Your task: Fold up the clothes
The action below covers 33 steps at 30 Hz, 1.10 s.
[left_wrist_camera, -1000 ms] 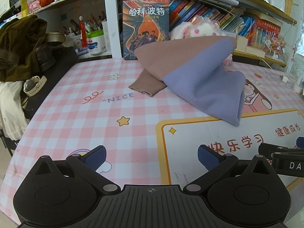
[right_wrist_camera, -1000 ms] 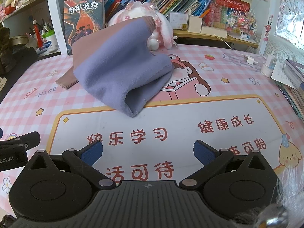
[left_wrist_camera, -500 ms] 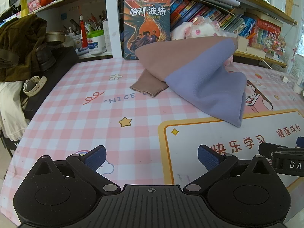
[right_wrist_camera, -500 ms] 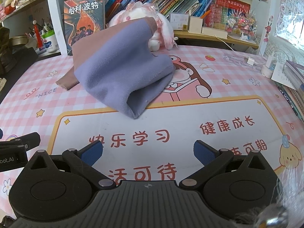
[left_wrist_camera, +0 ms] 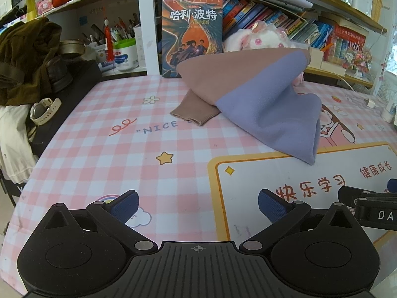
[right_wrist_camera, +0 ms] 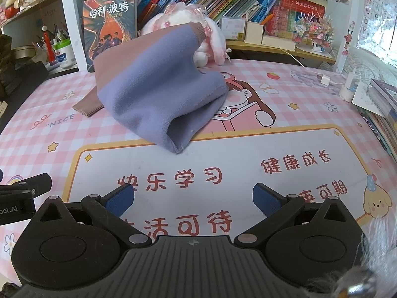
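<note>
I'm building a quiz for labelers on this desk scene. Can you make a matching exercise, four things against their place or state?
Things:
1. garment
2. left gripper
3. plush toy
4. book

Places or states:
A. open, holding nothing, over the mat
B. standing upright at the back of the table, cover facing forward
C. lying loosely bunched on the mat, purple and brown
D. white and pink, behind the garment, partly hidden by it

Pairs: 1-C, 2-A, 3-D, 4-B
</note>
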### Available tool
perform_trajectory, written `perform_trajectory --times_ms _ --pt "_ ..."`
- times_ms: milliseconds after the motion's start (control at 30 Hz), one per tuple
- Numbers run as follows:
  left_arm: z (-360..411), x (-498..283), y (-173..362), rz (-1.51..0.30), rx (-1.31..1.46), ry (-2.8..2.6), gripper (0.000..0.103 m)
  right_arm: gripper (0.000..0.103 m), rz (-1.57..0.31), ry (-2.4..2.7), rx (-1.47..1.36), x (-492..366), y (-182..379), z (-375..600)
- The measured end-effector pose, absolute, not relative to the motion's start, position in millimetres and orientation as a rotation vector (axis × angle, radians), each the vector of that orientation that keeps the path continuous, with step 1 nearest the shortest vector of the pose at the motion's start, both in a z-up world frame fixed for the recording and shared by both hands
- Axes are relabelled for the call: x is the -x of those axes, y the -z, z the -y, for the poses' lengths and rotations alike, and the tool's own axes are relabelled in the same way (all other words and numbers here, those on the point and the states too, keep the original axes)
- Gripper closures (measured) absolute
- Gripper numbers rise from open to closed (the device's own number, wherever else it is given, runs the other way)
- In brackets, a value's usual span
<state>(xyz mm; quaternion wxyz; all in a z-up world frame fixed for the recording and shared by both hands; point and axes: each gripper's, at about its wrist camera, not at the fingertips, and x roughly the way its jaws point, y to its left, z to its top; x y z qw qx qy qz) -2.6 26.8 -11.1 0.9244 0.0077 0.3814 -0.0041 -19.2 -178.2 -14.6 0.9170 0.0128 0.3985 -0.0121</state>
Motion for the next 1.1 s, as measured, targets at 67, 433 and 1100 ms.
perform_trajectory --times_ms 67,433,1100 --pt "-27.5 3.5 11.0 -0.781 -0.014 0.009 0.0 0.0 -0.819 0.026 -0.026 20.1 14.4 177.6" --pt "-31.2 8.5 10.7 -0.781 -0.018 0.006 0.0 0.0 -0.81 0.032 -0.022 26.0 12.9 175.7" --pt "-41.8 25.3 8.9 -0.767 -0.031 0.076 0.0 0.0 -0.795 0.06 -0.047 49.0 12.2 164.2"
